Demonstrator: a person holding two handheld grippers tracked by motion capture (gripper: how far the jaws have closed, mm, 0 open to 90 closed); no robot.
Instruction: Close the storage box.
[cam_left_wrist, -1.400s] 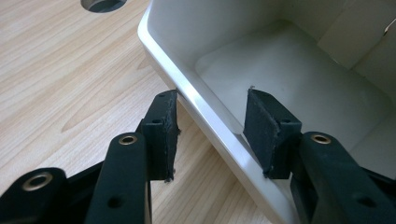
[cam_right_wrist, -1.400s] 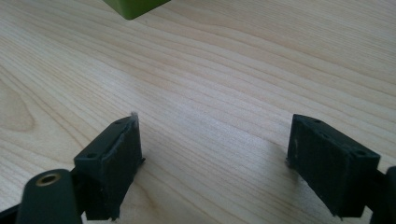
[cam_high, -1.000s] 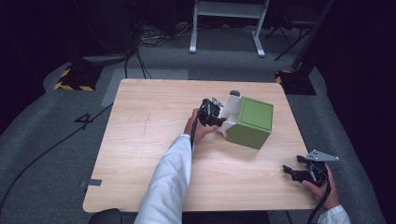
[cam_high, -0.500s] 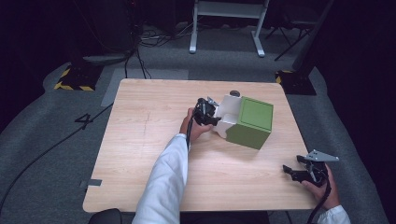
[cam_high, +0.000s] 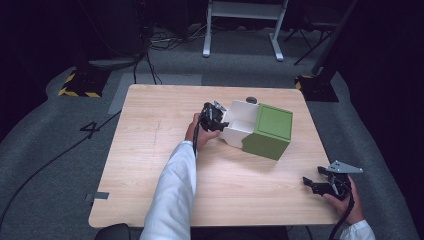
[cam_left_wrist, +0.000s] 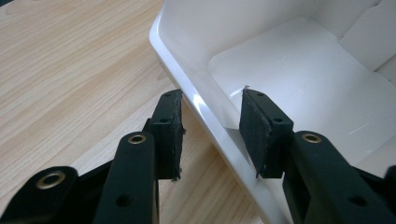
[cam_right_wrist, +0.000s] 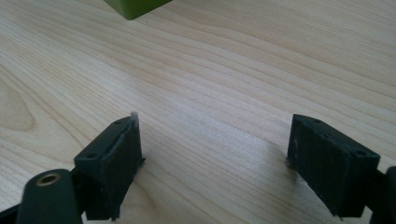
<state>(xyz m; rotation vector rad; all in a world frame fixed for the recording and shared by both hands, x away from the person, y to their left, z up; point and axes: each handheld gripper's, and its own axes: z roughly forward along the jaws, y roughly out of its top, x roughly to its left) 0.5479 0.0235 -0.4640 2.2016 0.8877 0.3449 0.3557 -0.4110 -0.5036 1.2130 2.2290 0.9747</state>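
While fingers (cam_left_wrist: 212, 135) straddle it, white tray wall (cam_left_wrist: 196, 100), seemingly untouched

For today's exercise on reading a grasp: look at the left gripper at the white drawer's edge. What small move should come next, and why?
Probably close the left gripper on the white drawer's wall. Its jaws stand open and straddle that wall, one outside over the table, one inside the drawer, so the grip is lined up but not yet taken. The drawer sticks partly out of the green box.

Pale matt wood-grain table (cam_high: 150, 150); glossy smooth white plastic tray (cam_left_wrist: 299, 70); matt green box (cam_high: 267, 132).
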